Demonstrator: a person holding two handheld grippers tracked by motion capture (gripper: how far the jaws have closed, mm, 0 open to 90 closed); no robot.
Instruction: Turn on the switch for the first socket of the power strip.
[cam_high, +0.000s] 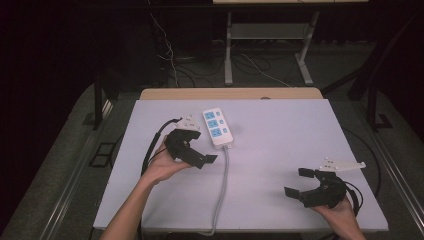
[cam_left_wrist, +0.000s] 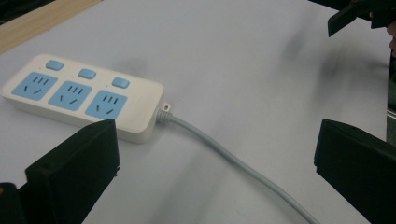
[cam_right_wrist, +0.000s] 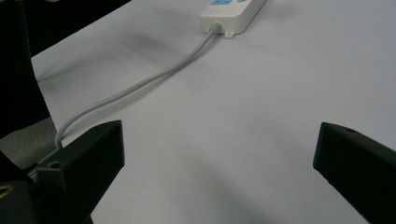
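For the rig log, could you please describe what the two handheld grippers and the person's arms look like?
Both the left gripper and the right gripper are black, with two blocky jaws, a pale grey three-cornered plate on top and a trailing black cable. The forearms are bare, without sleeves.

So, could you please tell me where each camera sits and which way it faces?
High view: above the person's side, facing forward and down on the table; forearms, left gripper, right gripper.
Left gripper view: along its open jaws toward the power strip.
Right gripper view: along its open jaws across the table.
Shared: strip and cord.

White power strip (cam_high: 217, 128) flat on table (cam_high: 280, 130)
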